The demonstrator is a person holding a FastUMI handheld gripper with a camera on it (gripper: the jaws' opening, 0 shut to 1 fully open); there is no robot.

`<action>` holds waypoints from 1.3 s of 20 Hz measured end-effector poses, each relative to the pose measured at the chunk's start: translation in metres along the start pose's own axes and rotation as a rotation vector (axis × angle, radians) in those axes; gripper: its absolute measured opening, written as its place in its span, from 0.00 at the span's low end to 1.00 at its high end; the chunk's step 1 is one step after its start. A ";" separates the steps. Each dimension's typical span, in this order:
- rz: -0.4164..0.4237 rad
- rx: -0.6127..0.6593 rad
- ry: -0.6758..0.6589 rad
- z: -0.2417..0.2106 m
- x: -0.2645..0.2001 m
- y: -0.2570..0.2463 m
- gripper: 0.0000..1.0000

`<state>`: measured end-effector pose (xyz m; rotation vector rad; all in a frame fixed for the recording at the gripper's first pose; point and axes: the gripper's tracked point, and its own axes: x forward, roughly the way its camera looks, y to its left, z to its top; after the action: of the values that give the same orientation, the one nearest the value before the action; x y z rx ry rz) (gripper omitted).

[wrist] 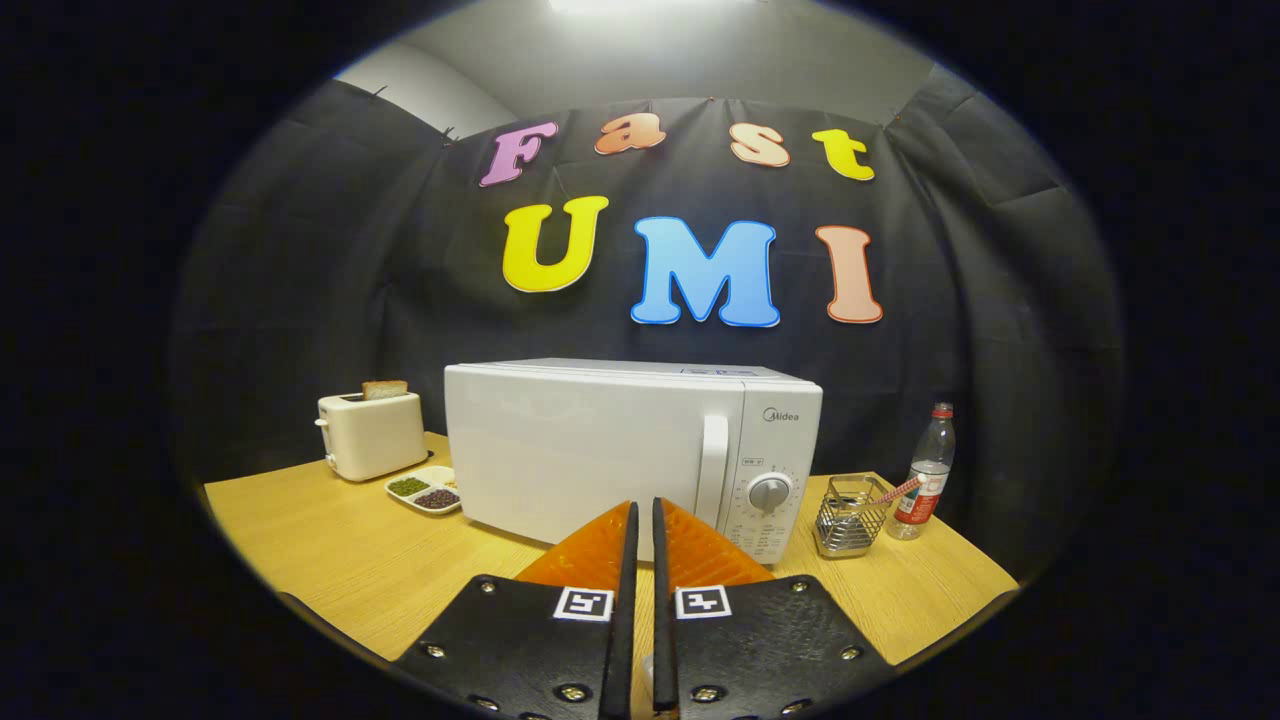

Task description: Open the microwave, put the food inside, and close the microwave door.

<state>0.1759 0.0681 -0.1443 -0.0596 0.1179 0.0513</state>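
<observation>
Nearly closed and empty, the claw (642, 520) hangs just short of the shut microwave (600, 455) on the bench (330, 550). Opening comes first, likely by reaching its handle (711, 470). Toaster (370, 435) and snack tray (425, 490) flank one side, wire basket (848, 515) and bottle (925, 465) the other; bench room ahead is bare.

Toaster (372, 437) holding bread (384, 389); divided dish (425, 490); wire basket (848, 516); water bottle (925, 472); wooden table (330, 540).

Bare table (330, 560) lies left of the gripper (645, 510), its fingers nearly together; closed microwave (600, 450) blocks straight ahead.
</observation>
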 end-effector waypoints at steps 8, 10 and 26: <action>0.071 -0.008 -0.070 0.043 -0.118 -0.001 0.08; 0.084 -0.010 -0.092 0.049 -0.142 -0.002 0.08; 0.059 -0.036 -0.165 0.085 -0.211 -0.027 0.08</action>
<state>-0.0222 0.0364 -0.0330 -0.0879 -0.0460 0.1170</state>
